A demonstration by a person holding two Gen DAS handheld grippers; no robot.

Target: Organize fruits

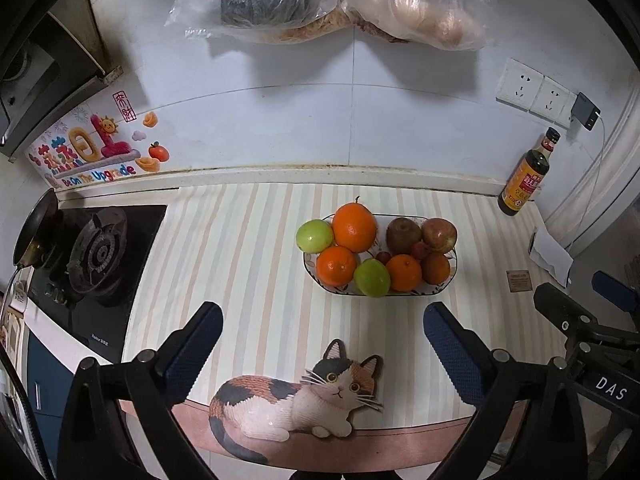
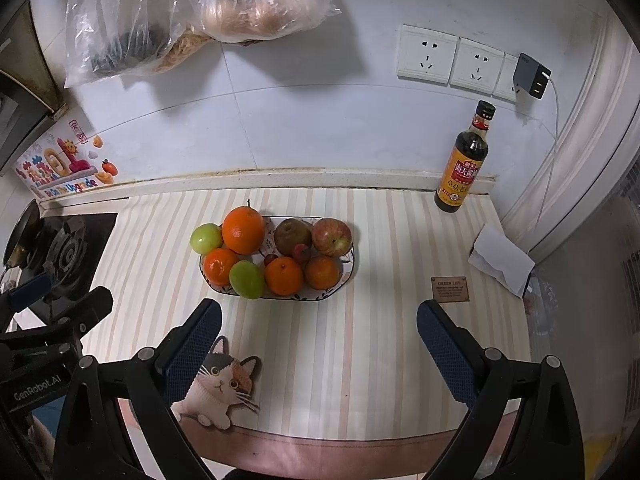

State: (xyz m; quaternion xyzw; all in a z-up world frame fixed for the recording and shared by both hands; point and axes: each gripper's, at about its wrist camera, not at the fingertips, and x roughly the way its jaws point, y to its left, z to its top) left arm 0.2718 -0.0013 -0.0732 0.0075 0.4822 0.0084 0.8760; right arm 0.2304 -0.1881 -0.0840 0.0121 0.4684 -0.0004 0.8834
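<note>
Fruit plate [image 1: 442, 286], oval, patterned rim, on a striped counter mat [image 1: 240, 264]; at twelve o'clock from the left gripper [image 1: 323, 354], at eleven o'clock from the right gripper [image 2: 319, 354]. Contents: large orange [image 1: 354, 227], three smaller oranges, two green fruits [image 1: 314, 236], a brown fruit [image 1: 403, 234], a red apple [image 1: 439, 234], small red fruits between them, too small to name. Both grippers: jaws spread wide, nothing between the pads, hovering over bare mat short of the plate. Left view only: full cat picture [image 1: 304, 398] at six o'clock, whole gas burner [image 1: 100, 256] and a pan [image 1: 34, 232] at nine o'clock, the right gripper's body at four o'clock. Right view only: readable brown label [image 2: 450, 289] at three o'clock, sauce bottle [image 2: 464, 164] large at one o'clock, the left gripper's body at eight o'clock; the cat is partly covered by a finger. Two plastic bags [image 1: 332, 0] on the wall are cut off at twelve o'clock, contents unclear. The near mat edge runs under both grippers; open mat lies on each side of the plate.
</note>
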